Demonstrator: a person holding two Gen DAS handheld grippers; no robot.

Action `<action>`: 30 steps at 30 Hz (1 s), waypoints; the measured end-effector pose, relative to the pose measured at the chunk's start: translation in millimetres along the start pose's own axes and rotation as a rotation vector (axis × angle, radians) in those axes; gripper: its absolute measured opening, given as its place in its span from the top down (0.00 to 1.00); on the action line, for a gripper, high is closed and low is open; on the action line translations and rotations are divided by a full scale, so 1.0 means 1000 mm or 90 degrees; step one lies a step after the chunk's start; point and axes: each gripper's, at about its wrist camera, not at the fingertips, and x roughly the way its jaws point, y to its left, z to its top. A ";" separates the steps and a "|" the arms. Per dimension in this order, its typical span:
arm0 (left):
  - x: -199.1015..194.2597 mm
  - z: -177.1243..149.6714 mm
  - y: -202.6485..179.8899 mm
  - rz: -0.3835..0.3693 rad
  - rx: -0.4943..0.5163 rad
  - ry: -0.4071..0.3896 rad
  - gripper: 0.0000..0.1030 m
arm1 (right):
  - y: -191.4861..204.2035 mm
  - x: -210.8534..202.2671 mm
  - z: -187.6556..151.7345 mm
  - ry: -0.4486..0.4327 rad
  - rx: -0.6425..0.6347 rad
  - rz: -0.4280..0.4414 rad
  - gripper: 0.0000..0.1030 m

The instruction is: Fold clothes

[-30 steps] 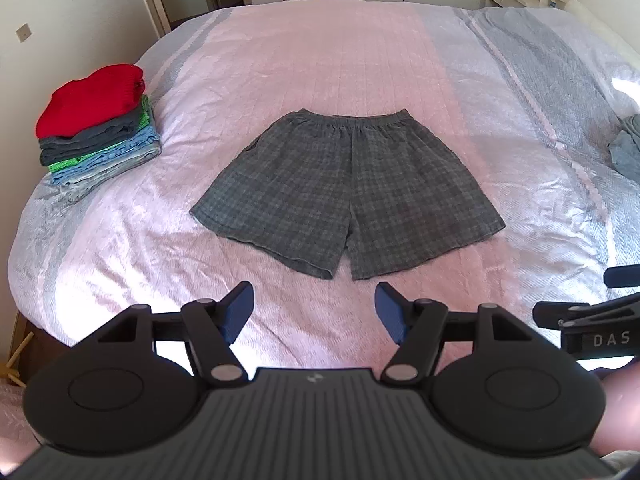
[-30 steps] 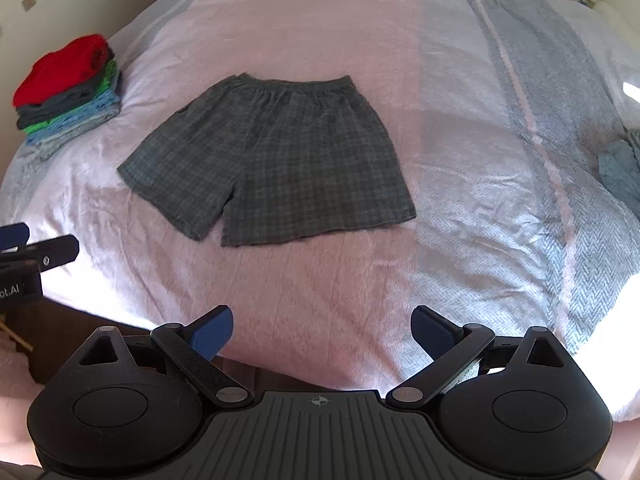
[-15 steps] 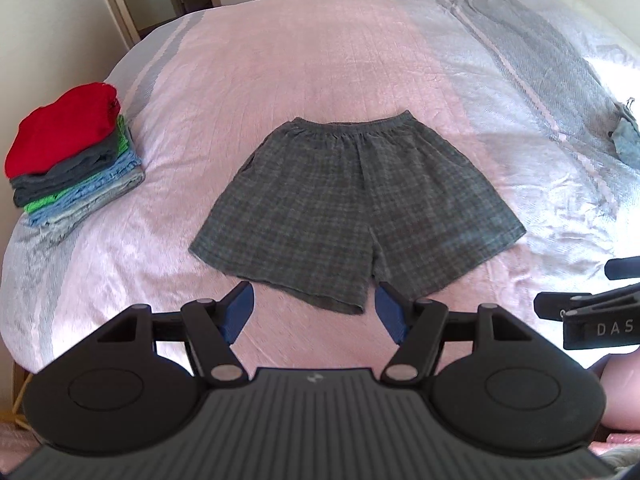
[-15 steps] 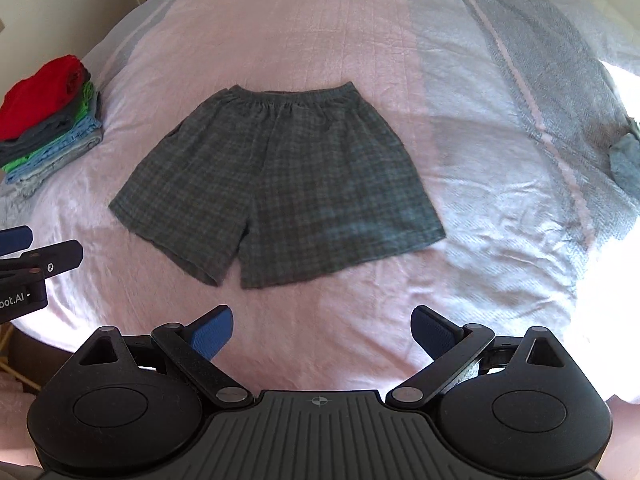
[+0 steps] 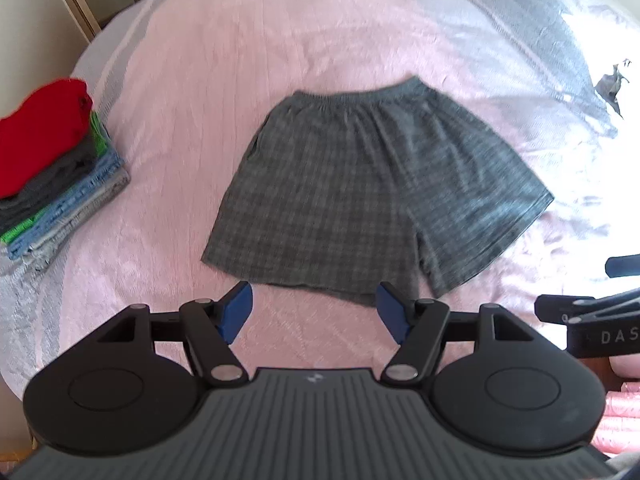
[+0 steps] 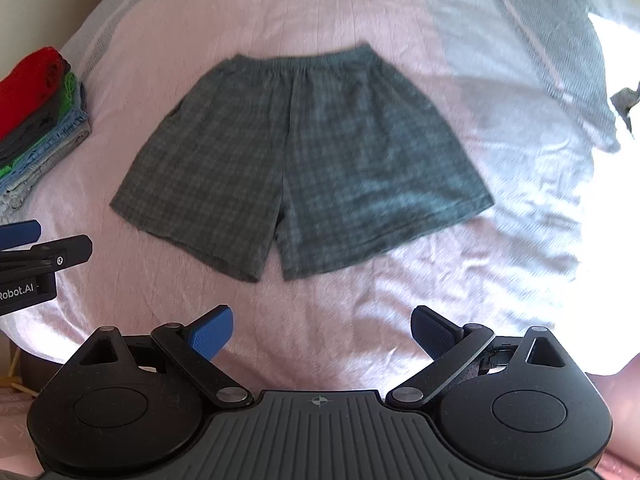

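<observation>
Both grippers have come forward and lower over the bed since a second ago, so the shorts now fill more of each view and the hems lie much nearer the fingertips. The wide bed with its pink quilted cover (image 5: 192,92) and a grey-striped blanket (image 5: 532,20) along its right side takes up nearly everything in view. Spread flat in the middle of it, waistband away from the cameras and both legs toward them, lie the dark grey checked cotton shorts (image 5: 372,188). At the left edge of the bed sits a stack of folded clothes (image 5: 52,168), a red piece on top. A small crumpled grey garment (image 5: 612,84) lies far right. The left gripper (image 5: 314,312) hangs just short of the left leg's hem, blue pads spread wide with nothing between them. The right gripper (image 6: 322,334) is likewise splayed wide and empty, over bare cover near the hems.
</observation>
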 end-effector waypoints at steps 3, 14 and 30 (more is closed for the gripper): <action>0.015 -0.003 0.009 -0.014 -0.012 0.024 0.37 | -0.004 0.009 0.001 -0.004 0.003 0.003 0.05; 0.085 -0.003 0.022 -0.019 -0.054 0.073 0.37 | -0.084 0.086 0.039 -0.034 0.072 0.039 0.05; 0.204 0.050 0.021 -0.059 -0.088 0.044 0.50 | -0.227 0.165 0.122 -0.167 0.076 0.120 0.31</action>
